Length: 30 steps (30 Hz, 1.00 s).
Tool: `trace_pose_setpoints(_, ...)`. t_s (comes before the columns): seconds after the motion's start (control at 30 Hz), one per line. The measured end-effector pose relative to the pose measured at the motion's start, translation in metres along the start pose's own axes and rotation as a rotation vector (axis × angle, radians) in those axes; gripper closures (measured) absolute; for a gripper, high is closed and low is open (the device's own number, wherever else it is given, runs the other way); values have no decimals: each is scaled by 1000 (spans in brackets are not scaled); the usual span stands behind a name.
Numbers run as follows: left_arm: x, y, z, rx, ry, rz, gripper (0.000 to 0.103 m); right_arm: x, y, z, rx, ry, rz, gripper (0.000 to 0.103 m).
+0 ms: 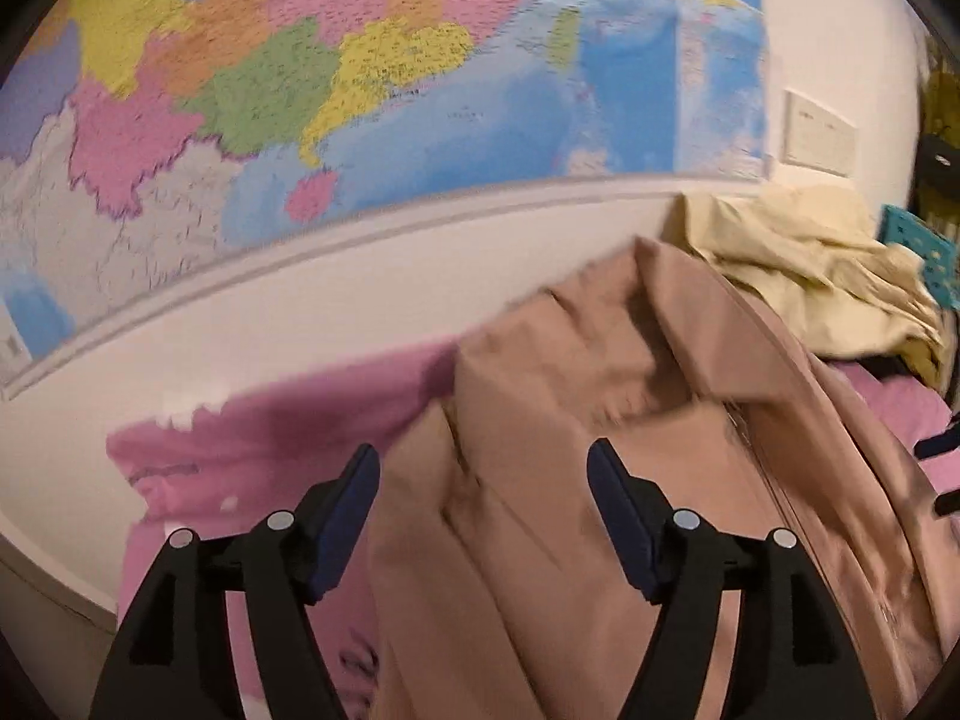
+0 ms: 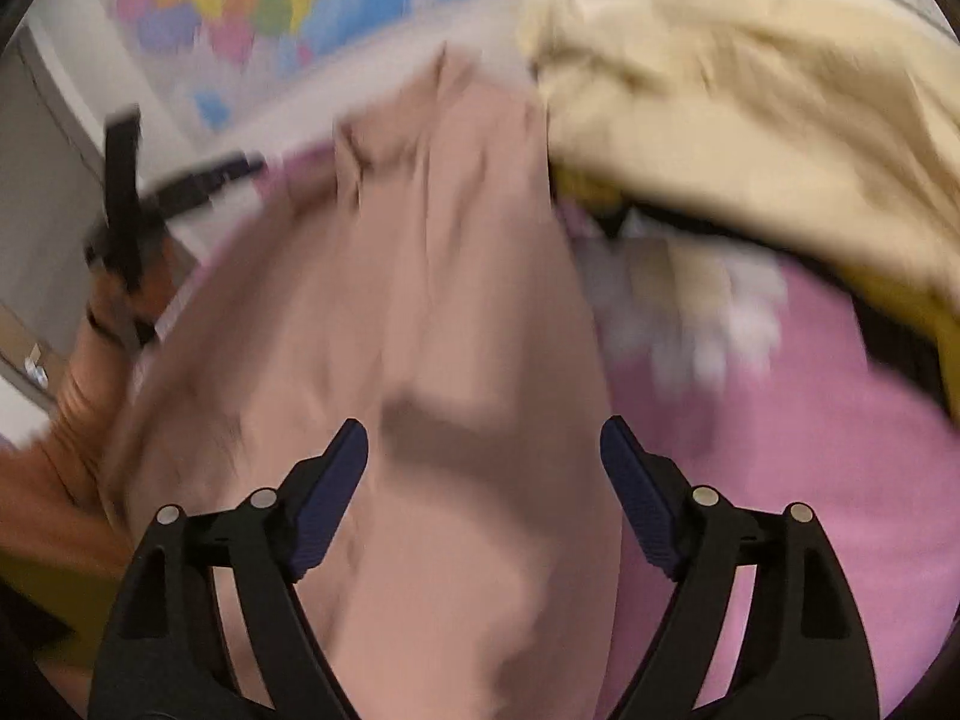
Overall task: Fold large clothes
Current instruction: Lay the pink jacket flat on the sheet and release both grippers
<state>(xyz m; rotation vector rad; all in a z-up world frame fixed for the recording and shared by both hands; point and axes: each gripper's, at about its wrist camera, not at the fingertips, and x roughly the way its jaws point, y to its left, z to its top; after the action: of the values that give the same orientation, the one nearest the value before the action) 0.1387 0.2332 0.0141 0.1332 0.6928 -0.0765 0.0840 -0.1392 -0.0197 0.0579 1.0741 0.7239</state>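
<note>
**A:** Walk me across it, left to right. What's around?

**B:** From my left camera: a coloured wall map [image 1: 336,78] fills the far wall, with a white switch plate [image 1: 819,133] to its right. Below that, pink bedding [image 1: 252,456], then the tan garment [image 1: 570,420] heaped in the middle, and a cream garment [image 1: 804,264] piled behind it on the right. A teal patterned thing [image 1: 918,252] is cut off at the edge; I can't name it.

**A:** The tongs?

**B:** My left tongs [image 1: 483,516] stand wide open, gripping nothing, with the tan cloth showing between the fingers. My right tongs [image 2: 483,495] are likewise spread wide and empty, over the same tan garment [image 2: 432,312].

**A:** Anything blocking?

**B:** The cream garment [image 2: 750,120] overhangs the bedding [image 2: 810,480] on the right. The right view is badly blurred; pale scraps beneath that pile I can't make out.

**A:** Counts?

**B:** Two garments, two tongs, one map.
</note>
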Motion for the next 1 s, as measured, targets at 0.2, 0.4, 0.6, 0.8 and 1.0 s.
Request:
trace_pose_setpoints(0.2, -18, 22, -39, 1, 41, 4, 33, -27, -16, -11, 88, -43, -9, 100)
trace_pose_setpoints(0.4, -49, 36, -67, -12, 51, 13, 33, -134, -63, 21, 195, -331, -254, 101)
trace_pose_setpoints(0.6, -64, 42, -101, -41, 114, 4, 33, -81, -115, 13, 382, -204, -297, 90)
trace_pose_setpoints(0.8, -107, 16, -126, -18, 85, -108, 27, -83, -86, -11, 316, -284, -337, 51)
trace_pose_setpoints(1.0, -100, -11, -153, 71, 184, -69, 55, -79, -31, -33, 168, -298, -161, 35)
